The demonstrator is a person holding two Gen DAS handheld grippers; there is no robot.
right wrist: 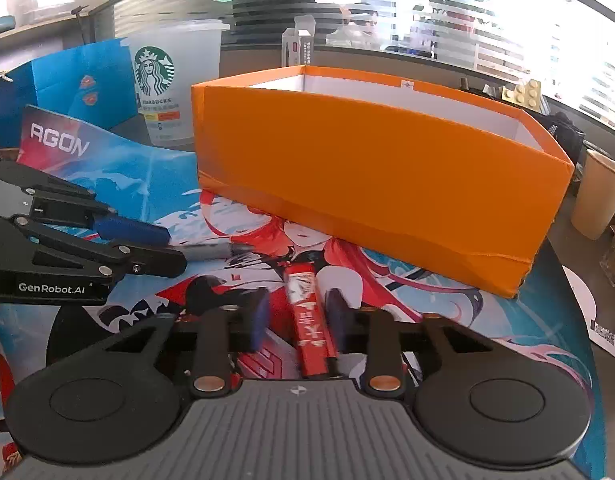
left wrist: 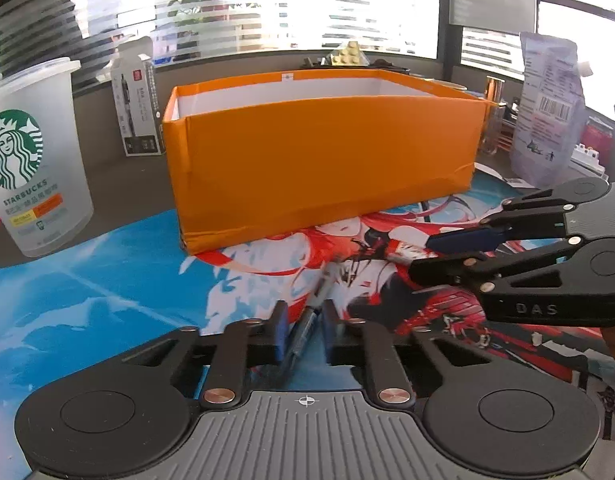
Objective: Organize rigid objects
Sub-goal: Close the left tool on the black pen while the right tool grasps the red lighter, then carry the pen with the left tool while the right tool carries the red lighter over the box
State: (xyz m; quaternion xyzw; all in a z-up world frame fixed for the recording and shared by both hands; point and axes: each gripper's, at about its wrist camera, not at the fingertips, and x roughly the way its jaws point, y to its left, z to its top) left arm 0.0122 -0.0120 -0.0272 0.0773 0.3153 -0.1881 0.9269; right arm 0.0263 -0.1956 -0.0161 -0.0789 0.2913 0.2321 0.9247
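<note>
An open orange box (left wrist: 323,160) stands on the printed desk mat (left wrist: 107,300); it also fills the right wrist view (right wrist: 367,184). A dark pen (left wrist: 307,320) lies on the mat between my left gripper's (left wrist: 303,330) blue pads; the jaws stand a little apart around it, not clamped. The pen (right wrist: 211,251) also shows beside the left gripper (right wrist: 163,246) in the right wrist view. A red flat stick-shaped packet (right wrist: 309,320) lies between my right gripper's (right wrist: 295,320) open fingers. The right gripper (left wrist: 431,254) reaches in from the right in the left wrist view.
A frosted Starbucks cup (left wrist: 31,160) stands left of the box, a pen carton (left wrist: 137,108) behind it. A printed pouch (left wrist: 547,108) and clutter stand at the right. A paper cup (right wrist: 597,196) stands right of the box, a blue bag (right wrist: 79,76) at the far left.
</note>
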